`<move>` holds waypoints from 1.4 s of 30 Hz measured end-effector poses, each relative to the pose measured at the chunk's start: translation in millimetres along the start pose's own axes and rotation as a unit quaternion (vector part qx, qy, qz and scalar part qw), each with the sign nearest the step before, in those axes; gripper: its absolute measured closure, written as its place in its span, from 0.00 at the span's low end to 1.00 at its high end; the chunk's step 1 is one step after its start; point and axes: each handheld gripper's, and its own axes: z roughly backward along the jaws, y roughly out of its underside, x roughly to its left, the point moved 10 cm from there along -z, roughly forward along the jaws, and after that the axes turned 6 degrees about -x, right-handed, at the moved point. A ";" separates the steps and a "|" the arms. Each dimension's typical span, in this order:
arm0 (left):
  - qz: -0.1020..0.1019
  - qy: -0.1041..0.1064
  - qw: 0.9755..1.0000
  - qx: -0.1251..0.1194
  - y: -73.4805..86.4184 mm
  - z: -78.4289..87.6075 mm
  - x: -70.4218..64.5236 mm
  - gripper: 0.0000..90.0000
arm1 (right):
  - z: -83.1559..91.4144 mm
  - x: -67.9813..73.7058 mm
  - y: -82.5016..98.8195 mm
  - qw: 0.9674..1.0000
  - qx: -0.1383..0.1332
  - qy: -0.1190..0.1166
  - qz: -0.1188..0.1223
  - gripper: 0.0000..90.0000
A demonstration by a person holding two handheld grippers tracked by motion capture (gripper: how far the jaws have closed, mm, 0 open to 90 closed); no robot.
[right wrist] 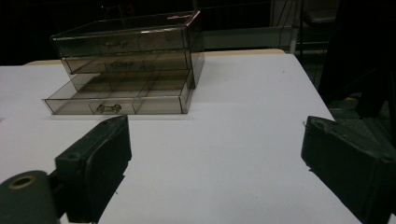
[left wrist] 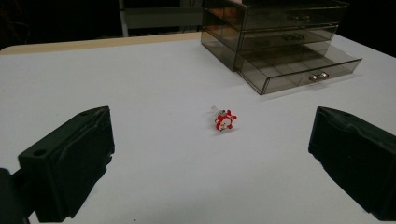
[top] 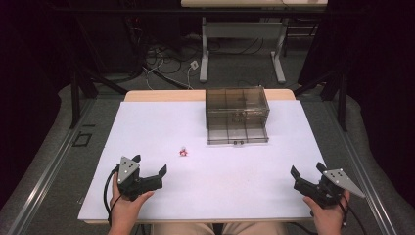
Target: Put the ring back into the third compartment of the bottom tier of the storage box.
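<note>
- Here, the left gripper (top: 149,166), at the lower left of the high view, has its matte black, blocky jaws spread wide with nothing between them.
- The right gripper (top: 308,170), lower right, is likewise gaping and empty.
- A small red-and-white toy figure with a clear plastic tip (left wrist: 224,120) lies on the smooth white table top (top: 235,176), mid-frame, apart from both grippers.
- A smoky translucent plastic three-drawer box (top: 237,110) stands above centre, its bottom drawer (right wrist: 116,100) pulled out.

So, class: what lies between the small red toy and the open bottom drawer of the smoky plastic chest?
Nothing: bare white tabletop separates the red toy from the open drawer, clearest in the high view.
</note>
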 end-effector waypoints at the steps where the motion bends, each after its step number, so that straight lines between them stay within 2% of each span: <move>1: -0.001 -0.001 1.000 0.002 0.4 -0.5 0.1 0.01 | -0.1 0.8 0.3 1.000 0.000 0.000 -0.001 0.10; 6: 0.004 0.000 1.000 0.005 0.5 -2.4 -1.3 0.01 | -0.2 7.0 0.6 1.000 0.002 -0.003 0.015 0.16; 9: 0.006 0.001 1.000 0.003 -1.5 -3.1 -1.1 0.01 | 0.1 9.6 1.0 1.000 0.003 -0.007 0.017 0.16; 10: 0.008 0.001 1.000 0.000 -4.3 -3.8 -1.3 0.01 | 1.0 9.8 2.8 1.000 0.012 -0.005 0.023 0.16; 15: 0.007 0.000 1.000 -0.004 -12.7 -7.7 -1.7 0.01 | 0.3 9.7 1.5 1.000 0.005 -0.004 0.019 0.17; 18: 0.018 0.003 1.000 0.000 -17.9 -14.0 -2.8 0.01 | 0.8 10.0 2.2 1.000 0.008 -0.005 0.019 0.17; 26: 0.017 -0.001 1.000 0.014 -24.6 -28.3 -2.2 0.01 | 0.6 10.8 1.2 1.000 0.002 -0.007 0.020 0.19; 32: 0.022 -0.002 1.000 0.019 -29.9 -38.3 -0.2 0.05 | 0.7 10.5 1.7 1.000 0.001 -0.006 0.014 0.20; 36: 0.017 -0.003 0.999 0.028 -31.7 -44.3 -0.3 0.09 | 0.6 10.5 0.8 1.000 -0.005 -0.009 0.018 0.20; 42: 0.022 -0.002 0.999 0.039 -32.4 -54.4 -1.6 0.13 | 0.4 8.5 2.7 1.000 0.001 -0.005 0.017 0.20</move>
